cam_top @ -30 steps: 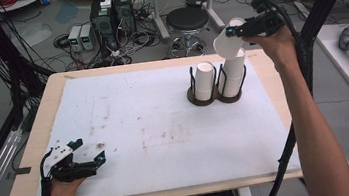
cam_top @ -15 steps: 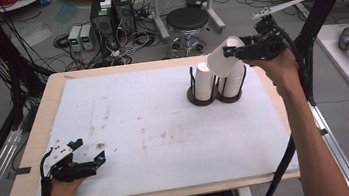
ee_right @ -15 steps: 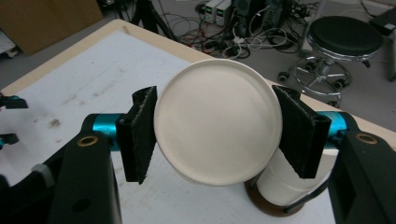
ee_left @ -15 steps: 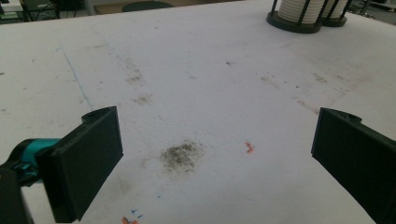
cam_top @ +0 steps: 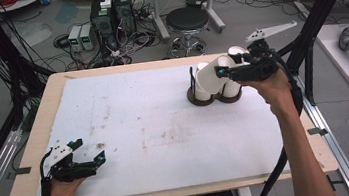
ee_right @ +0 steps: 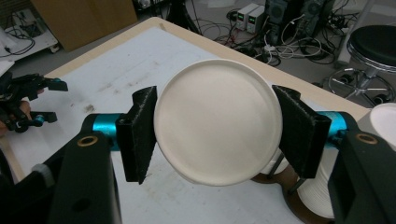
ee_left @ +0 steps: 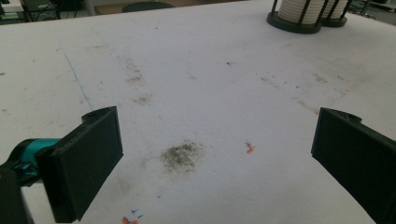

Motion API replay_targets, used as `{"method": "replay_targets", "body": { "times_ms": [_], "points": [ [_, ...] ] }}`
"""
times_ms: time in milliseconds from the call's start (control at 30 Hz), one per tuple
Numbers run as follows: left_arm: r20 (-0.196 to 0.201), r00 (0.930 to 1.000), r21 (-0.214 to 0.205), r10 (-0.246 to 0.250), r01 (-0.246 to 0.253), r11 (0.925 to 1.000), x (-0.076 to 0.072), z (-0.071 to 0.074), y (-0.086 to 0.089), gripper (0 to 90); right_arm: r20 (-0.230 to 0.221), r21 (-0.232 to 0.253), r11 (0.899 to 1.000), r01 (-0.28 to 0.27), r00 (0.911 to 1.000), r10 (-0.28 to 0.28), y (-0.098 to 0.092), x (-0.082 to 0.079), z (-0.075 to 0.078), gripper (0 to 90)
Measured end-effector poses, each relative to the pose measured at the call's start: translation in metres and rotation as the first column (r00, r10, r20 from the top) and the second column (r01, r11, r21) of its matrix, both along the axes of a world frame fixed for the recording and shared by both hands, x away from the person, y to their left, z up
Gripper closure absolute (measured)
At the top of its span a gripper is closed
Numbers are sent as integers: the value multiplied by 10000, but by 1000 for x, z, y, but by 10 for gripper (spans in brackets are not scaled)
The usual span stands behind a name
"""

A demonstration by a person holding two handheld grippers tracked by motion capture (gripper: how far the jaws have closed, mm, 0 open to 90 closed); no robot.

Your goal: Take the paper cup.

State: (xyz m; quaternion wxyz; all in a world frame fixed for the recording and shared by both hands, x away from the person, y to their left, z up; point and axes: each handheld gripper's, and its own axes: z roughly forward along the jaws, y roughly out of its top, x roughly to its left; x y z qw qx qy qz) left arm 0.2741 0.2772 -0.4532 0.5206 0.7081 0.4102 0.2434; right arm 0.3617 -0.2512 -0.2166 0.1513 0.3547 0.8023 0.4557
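White unmarked paper cup (ee_right: 218, 120) clamped sideways between right gripper (cam_top: 233, 71) fingers; left gripper (cam_top: 88, 158) fingers wide apart, empty.

The counter (cam_top: 155, 125) lies bare across its middle and near side, giving unobstructed passage between the two hands. One obstruction stands at the far right: a twin cup holder (cam_top: 214, 90) with upright black posts and stacked white cups. The right tongs (cam_top: 219, 72), clamped on a white cup (cam_top: 210, 76), hang just above it. The left tongs (cam_top: 92, 158) rest wide apart at the near left corner.
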Motion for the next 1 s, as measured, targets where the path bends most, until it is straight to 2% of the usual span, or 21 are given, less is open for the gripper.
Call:
{"method": "replay_targets", "body": {
  "times_ms": [600, 1000],
  "points": [
    [85, 10000, -36, -11, 11, 10000, -1, 0, 1, 19, 76, 489, 9958, -771, 9970, 768, 16, -17, -40, 362],
    [93, 9999, -42, -78, 78, 10000, -1, 0, 1, 19, 484, 773, 9888, -1273, 9911, 1238, 20, -31, -64, 362]
  ]
}}
